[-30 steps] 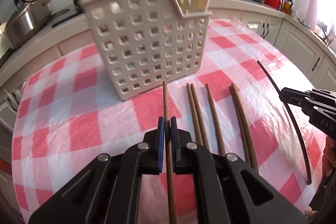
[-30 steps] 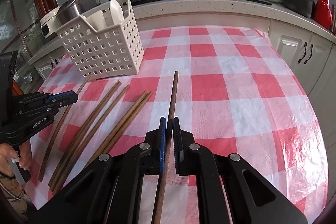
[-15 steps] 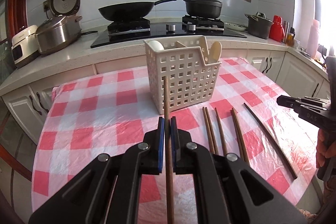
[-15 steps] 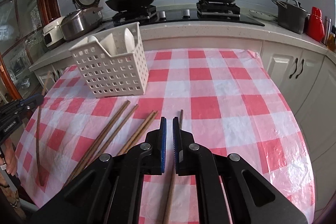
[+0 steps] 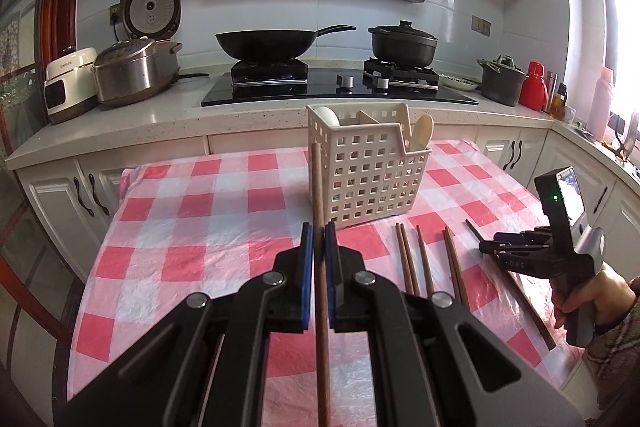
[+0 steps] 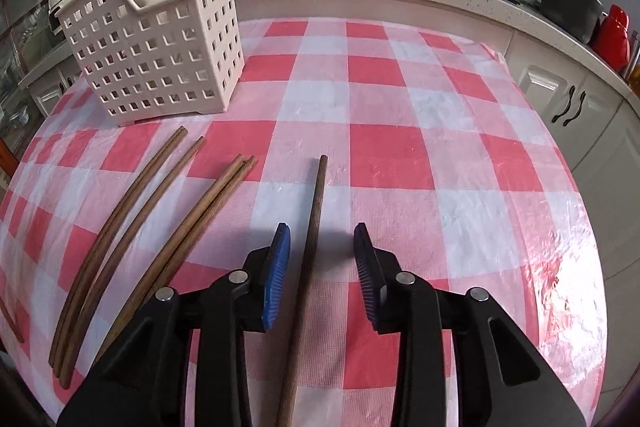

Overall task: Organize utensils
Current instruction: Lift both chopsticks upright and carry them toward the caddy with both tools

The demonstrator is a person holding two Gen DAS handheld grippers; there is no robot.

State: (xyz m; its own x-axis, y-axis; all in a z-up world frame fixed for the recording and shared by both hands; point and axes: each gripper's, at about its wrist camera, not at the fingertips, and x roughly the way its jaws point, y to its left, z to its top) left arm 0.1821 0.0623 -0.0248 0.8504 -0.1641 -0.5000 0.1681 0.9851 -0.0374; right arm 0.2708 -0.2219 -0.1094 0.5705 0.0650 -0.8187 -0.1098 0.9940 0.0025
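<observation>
My left gripper [image 5: 316, 239] is shut on a brown wooden chopstick [image 5: 318, 187], held above the checked table with its tip in front of the white slotted basket [image 5: 368, 175]. The basket holds white spoons [image 5: 422, 133]. My right gripper [image 6: 322, 247] is open, low over the table, its jaws either side of a single chopstick [image 6: 314, 211] that lies flat. Several more chopsticks [image 6: 168, 211] lie to its left. The basket [image 6: 156, 55] stands at the far left in the right wrist view. The right gripper [image 5: 486, 247] also shows in the left wrist view.
The red and white checked tablecloth [image 6: 400, 107] covers the table. Behind it runs a counter with a stove, a wok [image 5: 264, 45], a black pot [image 5: 402, 45], rice cookers [image 5: 132, 71] and a red kettle [image 5: 534, 91]. White cabinets stand to the right.
My left gripper has risen and pulled back with its chopstick. My right gripper has let go of its chopstick, which now lies on the table, and its jaws have opened around it.
</observation>
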